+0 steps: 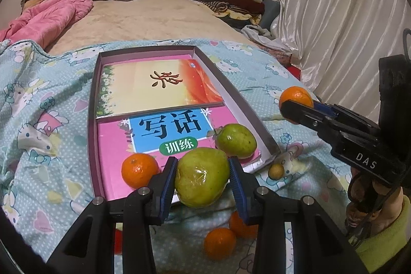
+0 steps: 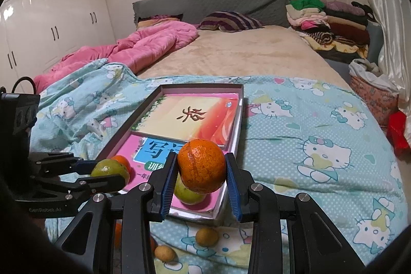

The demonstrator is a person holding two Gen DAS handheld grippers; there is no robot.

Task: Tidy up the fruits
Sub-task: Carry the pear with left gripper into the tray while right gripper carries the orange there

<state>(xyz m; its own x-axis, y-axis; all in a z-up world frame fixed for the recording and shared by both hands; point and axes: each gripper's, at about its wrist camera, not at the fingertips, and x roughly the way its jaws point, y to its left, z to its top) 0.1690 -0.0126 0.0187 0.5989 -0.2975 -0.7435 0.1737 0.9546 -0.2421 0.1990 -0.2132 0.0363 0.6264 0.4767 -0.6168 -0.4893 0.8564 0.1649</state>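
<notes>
My left gripper (image 1: 203,171) is shut on a large green pear (image 1: 203,176), held just over the near edge of a shallow box tray (image 1: 146,49) lined with books. In the tray lie an orange (image 1: 140,170) and a second green pear (image 1: 236,136). My right gripper (image 2: 201,168) is shut on an orange (image 2: 201,166), held above the tray's near right corner (image 2: 218,215), over the pear in the tray (image 2: 188,193). In the left wrist view the right gripper (image 1: 292,104) and its orange (image 1: 295,96) show at the right. The left gripper (image 2: 108,171) and its pear (image 2: 110,168) appear at the left of the right wrist view.
Loose fruit lies on the cartoon-cat bedspread (image 2: 321,145) before the tray: two oranges (image 1: 219,243), a small yellowish fruit (image 1: 276,170) and another (image 2: 164,253). A pink quilt (image 2: 143,48) is at the left, folded clothes (image 2: 334,22) at the far right, and a curtain (image 1: 334,17) beyond.
</notes>
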